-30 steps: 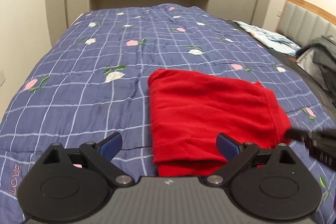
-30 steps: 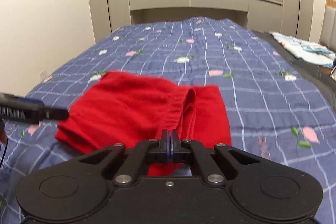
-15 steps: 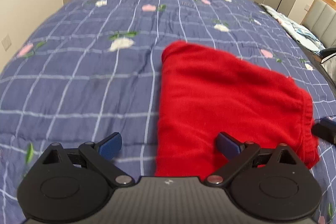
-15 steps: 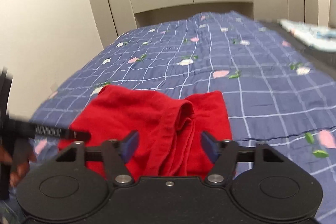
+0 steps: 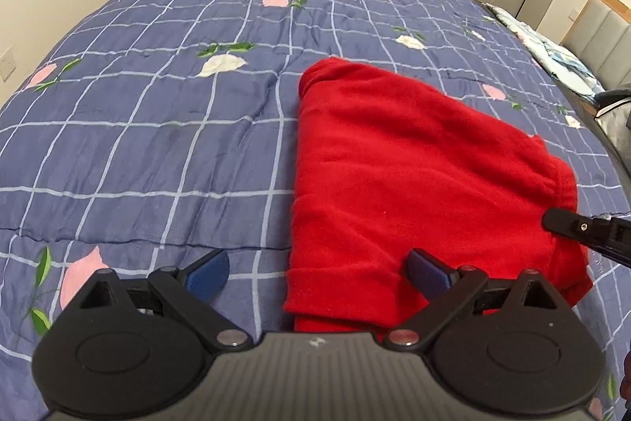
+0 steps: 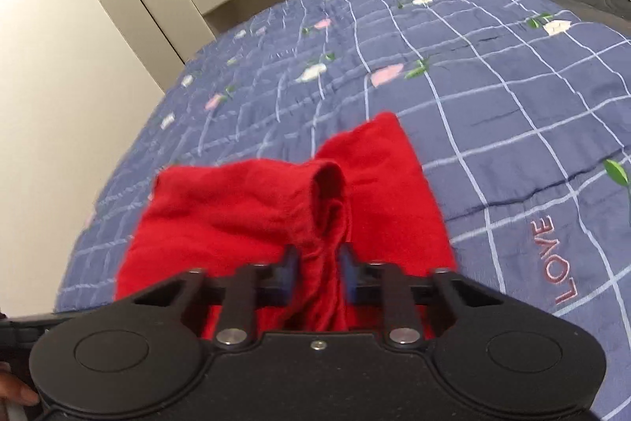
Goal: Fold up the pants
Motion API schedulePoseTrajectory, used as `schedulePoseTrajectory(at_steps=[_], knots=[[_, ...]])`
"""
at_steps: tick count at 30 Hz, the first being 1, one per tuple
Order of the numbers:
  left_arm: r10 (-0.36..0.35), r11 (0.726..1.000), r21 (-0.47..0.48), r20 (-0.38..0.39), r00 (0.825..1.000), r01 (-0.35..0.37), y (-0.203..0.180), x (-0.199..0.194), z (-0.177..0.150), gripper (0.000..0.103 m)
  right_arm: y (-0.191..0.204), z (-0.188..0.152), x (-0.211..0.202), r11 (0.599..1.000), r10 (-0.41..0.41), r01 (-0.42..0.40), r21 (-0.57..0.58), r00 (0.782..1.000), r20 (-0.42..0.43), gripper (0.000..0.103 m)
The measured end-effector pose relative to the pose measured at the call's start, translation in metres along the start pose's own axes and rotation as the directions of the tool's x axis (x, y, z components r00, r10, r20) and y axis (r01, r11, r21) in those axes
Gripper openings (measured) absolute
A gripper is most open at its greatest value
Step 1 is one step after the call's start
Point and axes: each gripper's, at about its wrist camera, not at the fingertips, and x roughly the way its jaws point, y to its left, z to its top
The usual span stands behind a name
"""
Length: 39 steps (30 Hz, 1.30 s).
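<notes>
Both wrist views look steeply down, close, sharing the red pants (image 5: 414, 184).

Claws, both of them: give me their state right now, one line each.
Left claw: open, holding nothing, hovering over the near edge of the folded red fabric pants.
Right claw: jaws just closed, pinching a bunched ridge of the pants.

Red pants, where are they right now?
The red pants lie folded on the blue checked quilt, right of centre in the left wrist view, with a bunched edge between the right gripper fingers.
</notes>
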Motion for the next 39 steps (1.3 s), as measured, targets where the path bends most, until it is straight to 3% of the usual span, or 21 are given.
schedulePoseTrajectory(at_steps=[9,17,20,25,30,34,39], knots=[[-0.019,1.000,0.025,0.084,0.996,0.017,-0.012,-0.027,0.017,0.099,0.005,0.034,-0.042,0.996,-0.005,0.018,-0.088,0.989,0.149,0.013],[-0.006,0.999,0.043,0.006,1.000,0.006,-0.018,-0.004,0.006,0.099,-0.029,0.026,-0.010,0.990,-0.104,0.107,-0.086,0.994,0.035,0.015],[-0.002,0.999,0.051,0.011,1.000,0.001,-0.017,-0.005,0.007,0.102,-0.030,0.019,-0.008,0.988,-0.107,0.111,-0.104,0.993,0.047,0.021],[0.026,0.996,0.084,0.068,0.997,-0.032,-0.022,-0.013,0.025,0.102,-0.021,0.022,-0.016,0.970,-0.131,0.155,-0.189,0.983,0.132,0.064],[0.079,0.991,0.101,0.119,0.990,-0.091,-0.032,-0.004,0.053,0.102,-0.004,0.036,-0.005,0.937,-0.140,0.193,-0.292,0.971,0.194,0.085],[0.101,0.988,0.106,0.115,0.988,-0.114,-0.038,0.016,0.066,0.102,0.003,0.042,0.013,0.907,-0.162,0.230,-0.353,0.964,0.210,0.090],[0.103,0.985,0.127,0.095,0.990,-0.115,-0.042,0.037,0.070,0.102,-0.003,0.044,0.027,0.903,-0.179,0.243,-0.353,0.962,0.204,0.095]])
